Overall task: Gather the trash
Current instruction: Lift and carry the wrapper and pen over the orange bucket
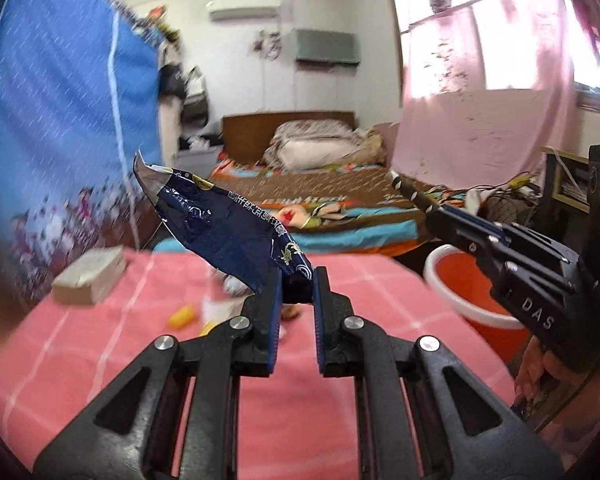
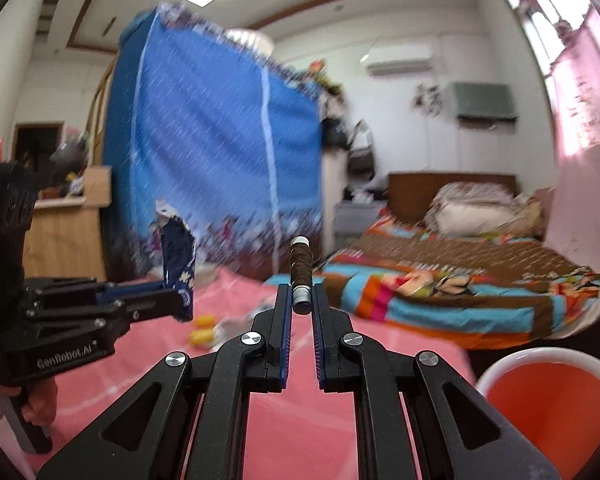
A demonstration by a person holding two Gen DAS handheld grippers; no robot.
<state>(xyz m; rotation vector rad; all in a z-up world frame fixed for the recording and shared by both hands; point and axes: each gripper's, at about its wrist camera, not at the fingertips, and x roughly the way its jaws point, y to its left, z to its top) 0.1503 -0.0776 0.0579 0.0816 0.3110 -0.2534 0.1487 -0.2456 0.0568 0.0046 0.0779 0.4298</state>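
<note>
My left gripper (image 1: 297, 280) is shut on a crumpled dark blue snack wrapper (image 1: 228, 228) and holds it above the pink checked table (image 1: 340, 408); it also shows in the right wrist view (image 2: 178, 264). My right gripper (image 2: 301, 300) is shut on a brown thread spool (image 2: 301, 270) with a white core, upright between the fingers; the spool also shows in the left wrist view (image 1: 414, 194). An orange bin with a white rim (image 2: 552, 400) stands below the table's right edge, under my right gripper (image 1: 436, 210).
On the table lie small yellow pieces (image 1: 182, 316), white scraps (image 1: 220, 308) and a flat cardboard box (image 1: 90, 276). A blue wardrobe cover (image 1: 60, 120) stands at left, a bed (image 1: 340, 200) beyond the table, a pink curtain (image 1: 480, 100) at right.
</note>
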